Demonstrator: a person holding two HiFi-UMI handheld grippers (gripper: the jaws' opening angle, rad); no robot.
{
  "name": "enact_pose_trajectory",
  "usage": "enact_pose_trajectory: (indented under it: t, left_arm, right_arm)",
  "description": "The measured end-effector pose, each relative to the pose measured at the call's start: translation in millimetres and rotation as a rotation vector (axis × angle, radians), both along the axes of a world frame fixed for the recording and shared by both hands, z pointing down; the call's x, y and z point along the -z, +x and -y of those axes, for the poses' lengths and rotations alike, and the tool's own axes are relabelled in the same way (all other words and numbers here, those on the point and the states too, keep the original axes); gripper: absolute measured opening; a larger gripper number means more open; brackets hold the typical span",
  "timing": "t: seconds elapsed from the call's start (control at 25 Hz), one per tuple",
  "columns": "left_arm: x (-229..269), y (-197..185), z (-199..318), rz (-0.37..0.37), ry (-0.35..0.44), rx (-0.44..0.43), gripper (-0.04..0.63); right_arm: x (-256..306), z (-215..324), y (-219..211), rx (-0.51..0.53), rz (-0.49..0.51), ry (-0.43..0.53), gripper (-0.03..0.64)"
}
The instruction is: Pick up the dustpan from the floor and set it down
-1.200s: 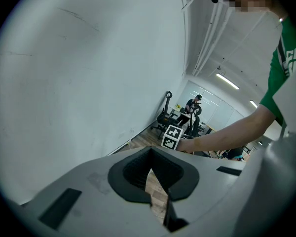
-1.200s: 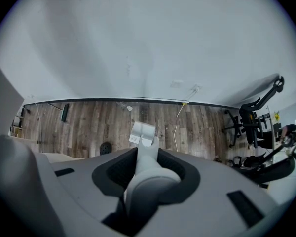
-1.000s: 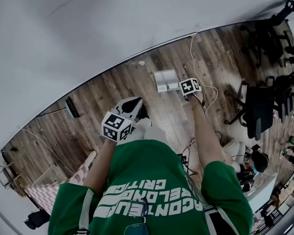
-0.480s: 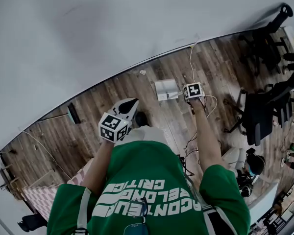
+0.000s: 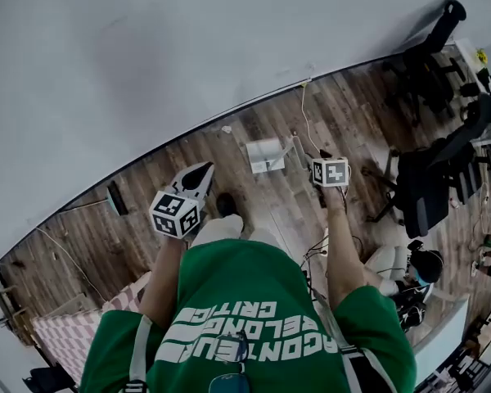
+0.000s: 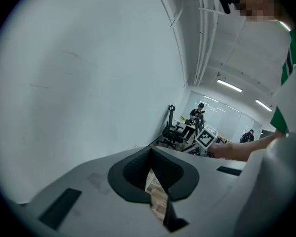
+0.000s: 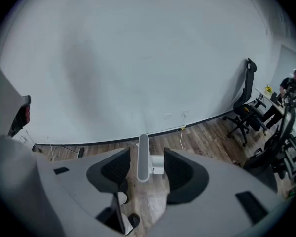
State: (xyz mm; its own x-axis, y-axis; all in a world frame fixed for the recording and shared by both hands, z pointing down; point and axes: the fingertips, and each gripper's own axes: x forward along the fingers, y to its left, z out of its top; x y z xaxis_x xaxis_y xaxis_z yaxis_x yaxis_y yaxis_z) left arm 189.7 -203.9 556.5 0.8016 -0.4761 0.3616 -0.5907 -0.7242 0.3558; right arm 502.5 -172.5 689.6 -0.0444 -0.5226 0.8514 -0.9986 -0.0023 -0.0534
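Observation:
The white dustpan [image 5: 264,155] rests on the wood floor near the wall, its long handle [image 7: 143,157] standing up. My right gripper [image 7: 147,154] hangs above it, open. In the right gripper view the handle shows in the gap between the pads, touching neither. In the head view the right gripper's marker cube [image 5: 330,172] sits just right of the pan. My left gripper [image 6: 151,152] is raised in front of the person's body and points toward the wall. Its tips meet with nothing between them. It also shows in the head view as the left gripper [image 5: 201,170], left of the pan.
Black office chairs [image 5: 430,182] crowd the right side. A white cable [image 5: 304,113] runs from the wall across the floor beside the pan. A dark flat object [image 5: 117,196] lies by the wall at left, a pink checked mat [image 5: 65,330] at lower left. The person's black shoe [image 5: 226,204] stands near the pan.
The right gripper has lifted up and away from the dustpan, which stays on the floor. The left gripper has risen a little as well.

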Motion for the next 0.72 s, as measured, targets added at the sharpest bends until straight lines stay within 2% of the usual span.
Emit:
enact_pose_trajectory:
  t: [0.08,0.2,0.32,0.44,0.56,0.72]
  left_arm:
    - [2,4,-15,-0.011,-0.012,0.019,-0.005]
    - [4,17,-42,-0.023,-0.028,0.030,-0.005]
    - [7,38,-72,-0.027,-0.024,0.009,-0.006]
    - [11,58,-105,-0.033,-0.012,-0.030,-0.005]
    - [5,71,-135,-0.033,-0.023,-0.058,-0.005]
    - [5,80,-172,-0.036,-0.025,-0.062,-0.006]
  right_arm:
    - [23,-22,-1,0.011,-0.028,0.056,0.205]
    - [52,-58,-1,0.021,-0.055,0.152,0.102]
    - [75,-92,1,-0.019,0.040,0.235,0.029]
    - [97,-127,7,-0.064,0.096,0.303,0.009]
    - [116,-162,8,-0.082,0.097,0.376,0.008]
    - [132,-206,8,-0.080,0.081,0.428,0.008]
